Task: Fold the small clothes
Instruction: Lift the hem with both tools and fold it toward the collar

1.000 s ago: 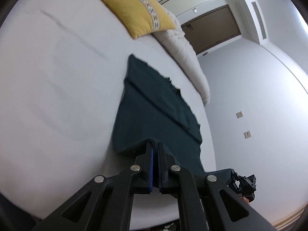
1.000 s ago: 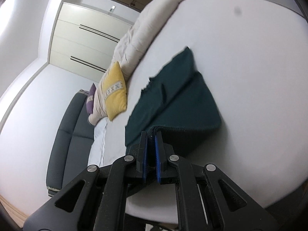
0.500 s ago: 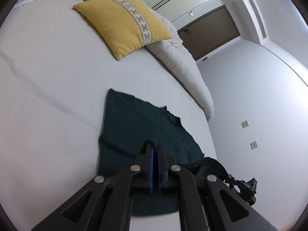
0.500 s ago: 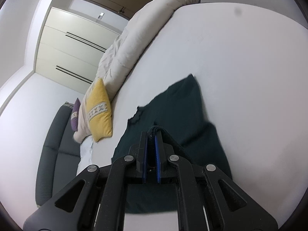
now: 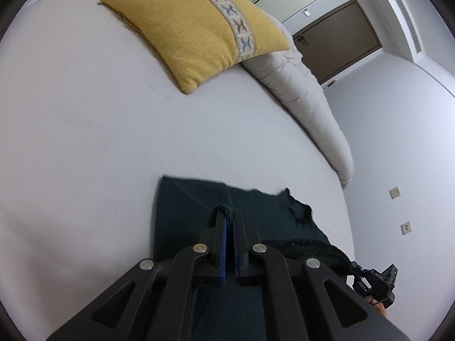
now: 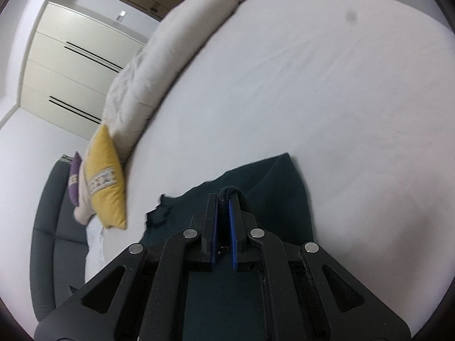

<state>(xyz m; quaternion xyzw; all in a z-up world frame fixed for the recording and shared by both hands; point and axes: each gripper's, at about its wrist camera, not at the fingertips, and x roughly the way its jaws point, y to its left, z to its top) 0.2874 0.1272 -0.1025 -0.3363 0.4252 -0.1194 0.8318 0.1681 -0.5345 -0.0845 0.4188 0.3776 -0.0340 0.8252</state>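
1 dark green garment (image 5: 187, 213) on bed (image 5: 85, 142), 2 hand-held grippers, left hand-held gripper (image 5: 229, 216) and right hand-held gripper (image 6: 224, 199), each pinching it

- My left gripper (image 5: 229, 216) points forward and down, fingers pinched nearly together on dark green cloth (image 5: 182, 207).
- My right gripper (image 6: 224, 199) likewise clamps a bunched fold.

Left gripper (image 5: 229, 218) pinches a fold of the dark green garment (image 5: 187, 216) over the white bed (image 5: 85, 142). Beyond the garment sits the yellow cushion (image 5: 193, 28).
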